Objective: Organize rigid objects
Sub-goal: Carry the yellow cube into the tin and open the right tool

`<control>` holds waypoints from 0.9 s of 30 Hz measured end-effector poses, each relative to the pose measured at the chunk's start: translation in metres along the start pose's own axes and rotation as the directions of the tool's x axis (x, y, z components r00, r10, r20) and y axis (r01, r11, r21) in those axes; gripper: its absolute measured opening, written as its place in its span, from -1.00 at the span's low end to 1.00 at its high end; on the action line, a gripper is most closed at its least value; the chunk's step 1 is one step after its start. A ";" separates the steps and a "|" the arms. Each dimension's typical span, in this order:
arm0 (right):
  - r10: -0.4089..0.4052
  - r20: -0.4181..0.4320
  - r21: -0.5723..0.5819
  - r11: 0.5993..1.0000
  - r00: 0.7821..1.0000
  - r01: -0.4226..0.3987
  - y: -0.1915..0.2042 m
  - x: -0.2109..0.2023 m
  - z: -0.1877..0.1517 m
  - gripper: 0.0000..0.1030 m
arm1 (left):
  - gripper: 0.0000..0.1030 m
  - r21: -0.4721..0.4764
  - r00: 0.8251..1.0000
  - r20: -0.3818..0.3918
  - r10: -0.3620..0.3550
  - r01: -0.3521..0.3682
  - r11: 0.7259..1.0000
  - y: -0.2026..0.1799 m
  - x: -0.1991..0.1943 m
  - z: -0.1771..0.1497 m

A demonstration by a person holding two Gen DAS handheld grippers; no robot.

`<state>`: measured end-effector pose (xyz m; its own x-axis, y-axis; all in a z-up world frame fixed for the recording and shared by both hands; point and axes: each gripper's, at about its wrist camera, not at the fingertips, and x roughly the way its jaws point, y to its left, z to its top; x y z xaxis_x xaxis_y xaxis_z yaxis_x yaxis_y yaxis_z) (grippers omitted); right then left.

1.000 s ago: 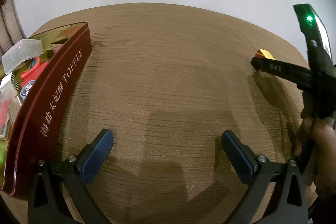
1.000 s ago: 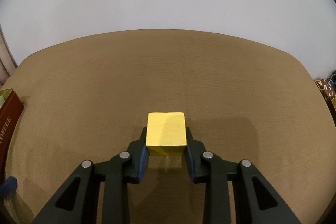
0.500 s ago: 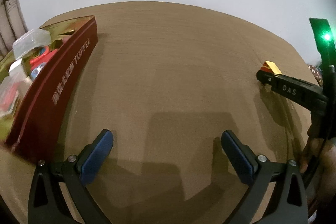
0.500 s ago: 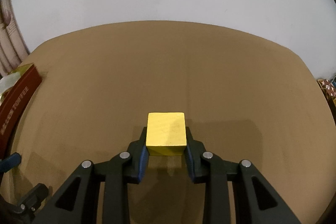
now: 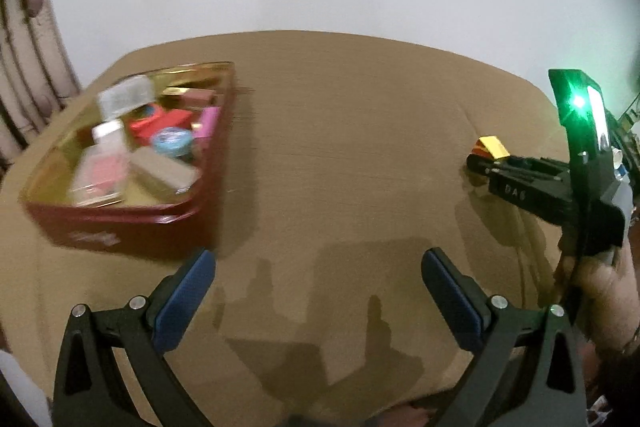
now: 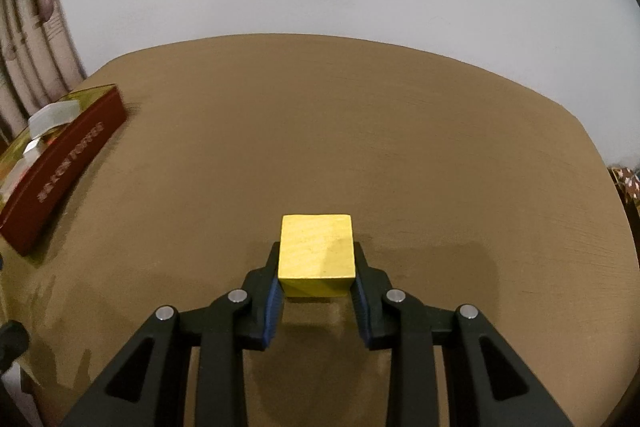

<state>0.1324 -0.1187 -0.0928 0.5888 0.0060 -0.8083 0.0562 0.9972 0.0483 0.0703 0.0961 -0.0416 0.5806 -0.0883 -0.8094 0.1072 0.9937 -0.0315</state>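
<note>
My right gripper (image 6: 316,281) is shut on a yellow wooden cube (image 6: 317,253) and holds it just above the brown table. The same cube (image 5: 493,147) and right gripper (image 5: 480,159) show at the right of the left wrist view. My left gripper (image 5: 318,287) is open and empty over the near table. A dark red toffee tin (image 5: 132,219) with a gold inside stands at the left, holding several small items: a clear box, a blue round tin, red and pink pieces. The tin also shows in the right wrist view (image 6: 60,167).
The brown table (image 5: 340,131) runs back to a white wall. Pale curtains (image 6: 36,67) hang at the far left. A hand (image 5: 604,291) holds the right gripper at the right edge. Some clutter (image 6: 628,183) lies beyond the table's right edge.
The left gripper has risen and pulled back, so the tin's inside now shows. The right gripper, still holding the cube, has turned left, bringing the tin further into its view.
</note>
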 end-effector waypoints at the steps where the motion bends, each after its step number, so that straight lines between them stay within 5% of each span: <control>1: 0.005 0.003 -0.011 1.000 1.000 -0.005 -0.003 -0.003 0.003 -0.42 | 0.98 -0.005 1.000 0.000 0.004 -0.004 1.000 0.008 -0.005 -0.004; 8: 0.119 0.047 -0.142 0.984 0.992 -0.111 0.078 -0.049 0.019 -0.42 | 0.98 -0.147 0.991 -0.032 0.133 -0.136 0.980 0.098 -0.038 -0.032; 16: 0.311 0.051 -0.278 0.917 0.949 -0.285 0.193 -0.074 0.072 -0.42 | 0.98 -0.350 0.955 -0.092 0.281 -0.295 0.889 0.189 -0.053 -0.067; 20: 0.355 -0.010 -0.315 0.886 0.935 -0.340 0.239 -0.063 0.078 -0.42 | 0.98 -0.390 0.951 -0.096 0.293 -0.307 0.868 0.199 -0.063 -0.077; 27: 0.375 -0.102 -0.355 0.852 0.922 -0.386 0.291 -0.032 0.060 -0.42 | 0.98 -0.378 0.953 -0.074 0.295 -0.300 0.876 0.193 -0.068 -0.077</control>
<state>0.1781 0.1670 -0.0182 0.4812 0.3866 -0.7867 -0.4651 0.8733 0.1447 -0.0101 0.2994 -0.0377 0.5251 0.2138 -0.8237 -0.3854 0.9227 -0.0062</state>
